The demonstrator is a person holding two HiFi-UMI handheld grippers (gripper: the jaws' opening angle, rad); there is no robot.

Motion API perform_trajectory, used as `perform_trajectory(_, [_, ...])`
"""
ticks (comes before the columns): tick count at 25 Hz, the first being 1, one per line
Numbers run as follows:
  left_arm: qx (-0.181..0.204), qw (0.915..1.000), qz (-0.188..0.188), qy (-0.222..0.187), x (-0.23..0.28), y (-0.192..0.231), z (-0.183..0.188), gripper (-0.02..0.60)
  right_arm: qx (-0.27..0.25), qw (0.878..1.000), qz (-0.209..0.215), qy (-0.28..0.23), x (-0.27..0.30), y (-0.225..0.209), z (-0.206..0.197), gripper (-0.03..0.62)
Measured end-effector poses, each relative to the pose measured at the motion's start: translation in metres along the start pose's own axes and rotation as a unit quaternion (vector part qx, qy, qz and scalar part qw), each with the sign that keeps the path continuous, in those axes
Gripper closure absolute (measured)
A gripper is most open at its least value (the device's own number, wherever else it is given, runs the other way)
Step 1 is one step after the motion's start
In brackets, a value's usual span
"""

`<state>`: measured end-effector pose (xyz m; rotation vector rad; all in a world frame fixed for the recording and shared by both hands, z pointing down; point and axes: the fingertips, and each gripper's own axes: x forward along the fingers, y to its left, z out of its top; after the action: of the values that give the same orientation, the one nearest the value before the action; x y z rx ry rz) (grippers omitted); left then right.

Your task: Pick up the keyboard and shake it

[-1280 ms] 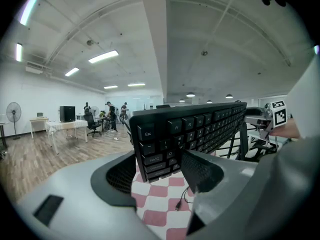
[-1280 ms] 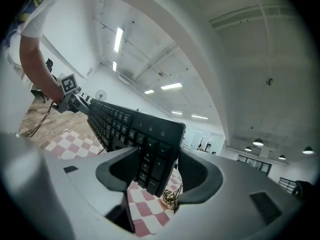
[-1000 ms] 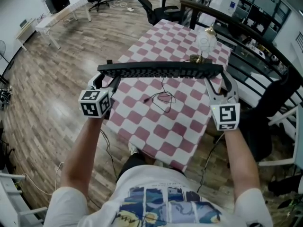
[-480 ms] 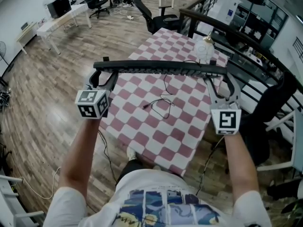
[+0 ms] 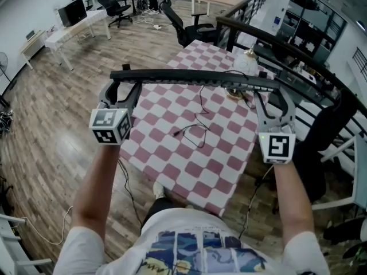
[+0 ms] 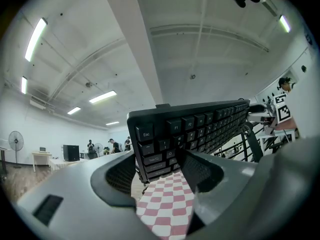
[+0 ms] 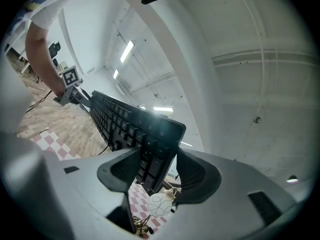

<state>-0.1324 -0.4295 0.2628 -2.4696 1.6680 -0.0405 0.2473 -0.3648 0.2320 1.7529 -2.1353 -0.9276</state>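
Note:
A long black keyboard is held in the air above the checkered table, seen nearly edge-on in the head view. My left gripper is shut on its left end and my right gripper is shut on its right end. In the left gripper view the keyboard has its Esc corner clamped between the jaws of the left gripper, keys facing the camera. The right gripper view shows the other end of the keyboard pinched in the right gripper. Its cable lies looped on the cloth below.
A small lamp with a white globe stands at the table's far right corner, just behind the keyboard. A dark curved railing runs along the right side. Office chairs and desks stand on the wooden floor beyond.
Both grippers have raised the keyboard and tipped it, so its key face is no longer visible from above and only its thin edge shows. The grips have not changed.

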Motion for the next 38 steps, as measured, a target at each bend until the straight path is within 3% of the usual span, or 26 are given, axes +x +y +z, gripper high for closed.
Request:
perform_trajectory(12, [0.011,0.9997,0.003,-0.023,-0.006,-0.002,0.024,0.305,-0.002,1.0,-0.01,-0.008,-0.007,-0.011,0.012,0.375])
perform_trajectory(38, [0.016,0.9995,0.008,-0.026,-0.001,-0.007,0.029,0.305,0.002,1.0,-0.011,-0.01,-0.003,-0.018,0.005,0.375])
